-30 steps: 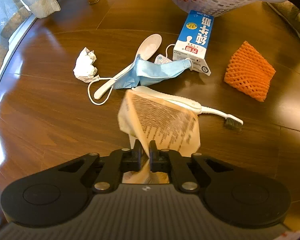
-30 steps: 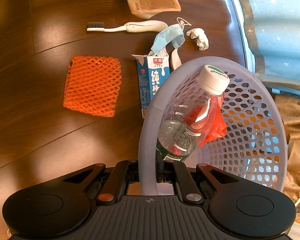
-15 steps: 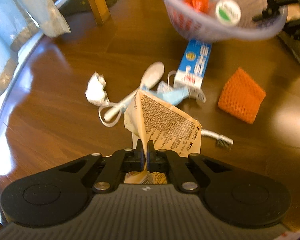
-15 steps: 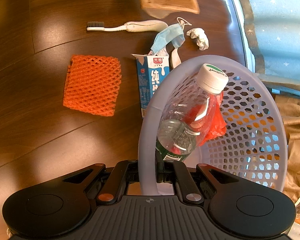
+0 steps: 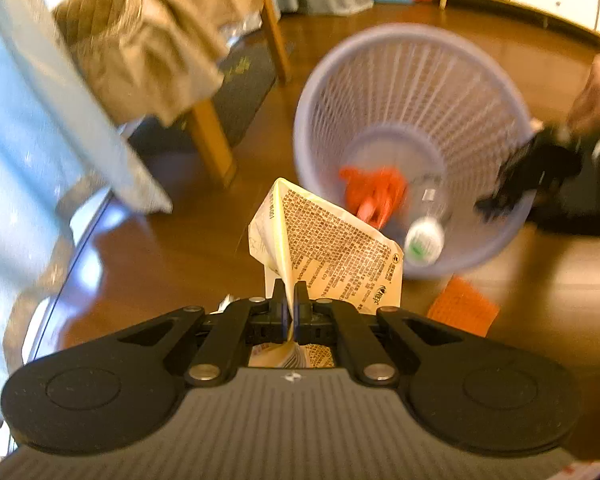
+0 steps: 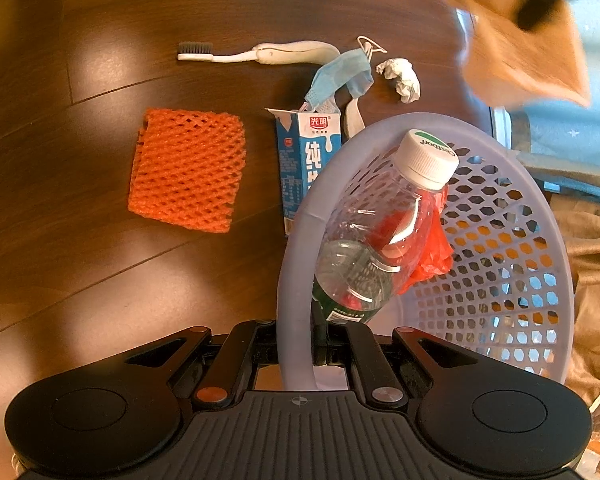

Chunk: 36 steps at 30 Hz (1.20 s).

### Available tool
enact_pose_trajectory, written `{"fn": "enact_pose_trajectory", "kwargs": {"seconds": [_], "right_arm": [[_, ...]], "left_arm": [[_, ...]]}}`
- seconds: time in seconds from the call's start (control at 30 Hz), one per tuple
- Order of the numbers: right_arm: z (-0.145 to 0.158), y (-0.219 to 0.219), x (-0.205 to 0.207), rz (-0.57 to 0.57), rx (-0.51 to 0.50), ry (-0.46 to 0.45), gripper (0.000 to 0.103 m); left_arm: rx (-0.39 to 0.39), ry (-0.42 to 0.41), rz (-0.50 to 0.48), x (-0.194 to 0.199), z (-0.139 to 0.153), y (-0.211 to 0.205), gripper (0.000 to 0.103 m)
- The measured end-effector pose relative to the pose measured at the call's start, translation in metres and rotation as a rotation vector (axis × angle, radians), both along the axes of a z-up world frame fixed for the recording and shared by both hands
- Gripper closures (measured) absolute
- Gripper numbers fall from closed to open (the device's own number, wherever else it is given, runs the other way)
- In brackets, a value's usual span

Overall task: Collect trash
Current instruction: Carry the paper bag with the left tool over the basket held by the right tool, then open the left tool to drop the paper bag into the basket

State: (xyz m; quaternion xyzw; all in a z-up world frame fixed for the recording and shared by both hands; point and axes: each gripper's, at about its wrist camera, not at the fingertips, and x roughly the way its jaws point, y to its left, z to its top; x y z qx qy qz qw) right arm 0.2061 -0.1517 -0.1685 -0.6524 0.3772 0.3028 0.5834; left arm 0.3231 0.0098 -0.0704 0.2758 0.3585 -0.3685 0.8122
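My left gripper (image 5: 290, 296) is shut on a crumpled tan printed wrapper (image 5: 332, 252), held in the air in front of the lilac basket (image 5: 320, 92). The same wrapper (image 6: 520, 44) shows blurred at the top right of the right wrist view. My right gripper (image 6: 314, 344) is shut on the rim of the lilac basket (image 6: 300, 248), which holds a clear plastic bottle (image 6: 380, 240) and a red plastic bag (image 6: 432, 252). On the table lie an orange foam net (image 6: 188, 168), a blue milk carton (image 6: 304, 156), a blue face mask (image 6: 340, 76), a toothbrush (image 6: 260, 54) and a crumpled tissue (image 6: 400, 78).
The dark wooden table (image 6: 100, 280) ends at a curved edge on the right. A wooden chair (image 5: 216, 144) draped with tan cloth (image 5: 148, 40) stands beyond the table. A white spoon (image 6: 352, 114) lies partly under the mask. A hand (image 5: 596, 96) holds the other gripper.
My left gripper has lifted the wrapper off the table and carried it up toward the basket's mouth. The right gripper has kept its hold on the basket rim.
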Motion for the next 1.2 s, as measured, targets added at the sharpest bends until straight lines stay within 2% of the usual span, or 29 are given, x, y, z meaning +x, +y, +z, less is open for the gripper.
{"fn": "enact_pose_trajectory", "kwargs": {"seconds": [0.17, 0.33, 0.37, 0.4, 0.47, 0.6, 0.77, 1.2], "right_arm": [[0.000, 0.000, -0.001, 0.001, 0.000, 0.002, 0.100], [0.001, 0.001, -0.002, 0.003, 0.003, 0.004, 0.100], [0.001, 0.001, -0.002, 0.002, 0.004, 0.005, 0.100], [0.001, 0.001, -0.002, 0.002, 0.004, 0.005, 0.100], [0.001, 0.002, -0.002, 0.003, 0.005, 0.006, 0.100], [0.002, 0.001, -0.001, -0.002, 0.009, 0.007, 0.100], [0.001, 0.001, -0.002, -0.003, 0.010, 0.006, 0.100], [0.002, 0.003, -0.001, -0.004, 0.011, 0.007, 0.100]], "left_arm": [[-0.060, -0.029, -0.058, -0.003, 0.022, -0.035, 0.103], [-0.113, -0.041, -0.099, 0.002, 0.029, -0.069, 0.103], [-0.129, -0.042, -0.104, 0.003, 0.030, -0.076, 0.100], [-0.147, -0.045, -0.106, 0.004, 0.030, -0.083, 0.096], [-0.190, -0.053, -0.109, 0.003, 0.029, -0.093, 0.057], [-0.180, -0.055, -0.131, -0.002, 0.021, -0.096, 0.059], [-0.174, -0.030, -0.083, 0.002, 0.014, -0.080, 0.060], [-0.129, -0.048, -0.028, 0.008, 0.007, -0.054, 0.061]]}}
